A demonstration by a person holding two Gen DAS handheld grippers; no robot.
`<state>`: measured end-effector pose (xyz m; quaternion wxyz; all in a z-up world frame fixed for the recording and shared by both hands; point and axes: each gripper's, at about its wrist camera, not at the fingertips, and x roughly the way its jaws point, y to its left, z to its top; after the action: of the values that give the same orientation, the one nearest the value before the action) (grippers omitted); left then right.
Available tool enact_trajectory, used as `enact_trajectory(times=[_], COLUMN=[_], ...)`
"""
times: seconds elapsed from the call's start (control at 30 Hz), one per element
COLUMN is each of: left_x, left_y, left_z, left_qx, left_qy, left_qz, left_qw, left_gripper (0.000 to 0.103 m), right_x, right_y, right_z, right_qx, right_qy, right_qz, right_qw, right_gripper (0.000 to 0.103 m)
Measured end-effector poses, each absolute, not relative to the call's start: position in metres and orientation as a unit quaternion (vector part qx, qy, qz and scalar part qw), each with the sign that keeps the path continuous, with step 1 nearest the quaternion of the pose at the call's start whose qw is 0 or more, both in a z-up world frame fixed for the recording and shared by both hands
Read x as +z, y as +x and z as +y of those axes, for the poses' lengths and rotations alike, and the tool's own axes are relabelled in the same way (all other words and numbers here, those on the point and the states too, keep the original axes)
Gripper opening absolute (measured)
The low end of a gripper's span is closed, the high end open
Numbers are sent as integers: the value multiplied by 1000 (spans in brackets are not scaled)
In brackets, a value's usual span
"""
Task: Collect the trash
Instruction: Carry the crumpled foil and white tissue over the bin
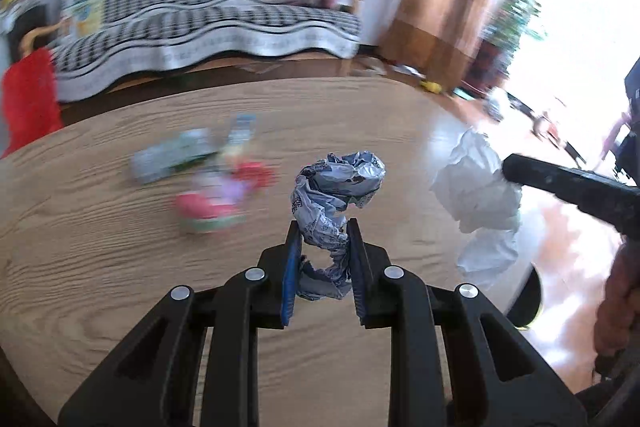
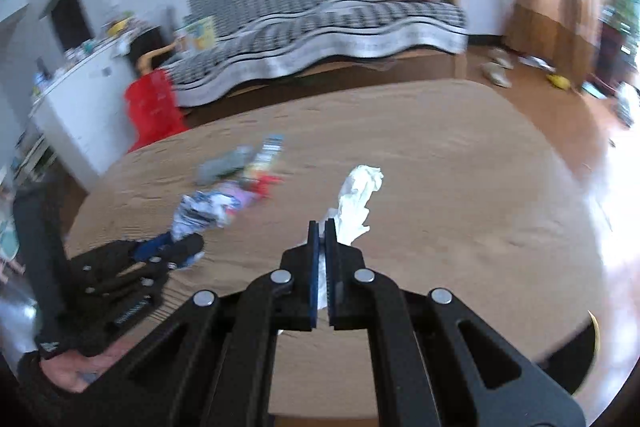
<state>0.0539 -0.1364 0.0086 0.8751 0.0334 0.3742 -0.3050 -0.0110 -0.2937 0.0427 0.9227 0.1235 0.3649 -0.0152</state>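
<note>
**Trash in both tongs, more left on the table**

Trash here is light and crushable. A crumpled printed wrapper (image 1: pixel 334 205) stands pinched between the pads of the left gripper (image 1: pixel 325 227), rising past its tips. White tissue (image 2: pixel 356 199) is clamped in the right gripper (image 2: pixel 320 225), whose jaws are fully closed on its lower end, the rest flopping forward. Both pieces look soft, springy and weightless, so a pinch through the thickest bunch should hold; a loose corner could slip free. Beyond the left tips and to their left, more colourful wrappers (image 1: pixel 208 183) lie on the wooden table (image 1: pixel 100 227), too blurred to read. Print on the held wrapper is illegible, and no brand can be made out.
</note>
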Motion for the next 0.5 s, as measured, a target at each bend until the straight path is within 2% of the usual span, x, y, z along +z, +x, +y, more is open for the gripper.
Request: enact_trajectory(times=[0.3, 0.5], left_x=[-4, -28], left_y=[-23, -64], left_z=[-303, -383], left_qx=[-427, -477], left_qy=[69, 98], left_qz=[372, 379], left_qw=[822, 787], left_gripper=[22, 22], right_x=[3, -39], right_y=[-138, -204], right_z=[-459, -547], right_qx=[-171, -240], right_qy=[184, 232], right_qz=[361, 377], right_qw=[898, 864], right_gripper=[4, 4])
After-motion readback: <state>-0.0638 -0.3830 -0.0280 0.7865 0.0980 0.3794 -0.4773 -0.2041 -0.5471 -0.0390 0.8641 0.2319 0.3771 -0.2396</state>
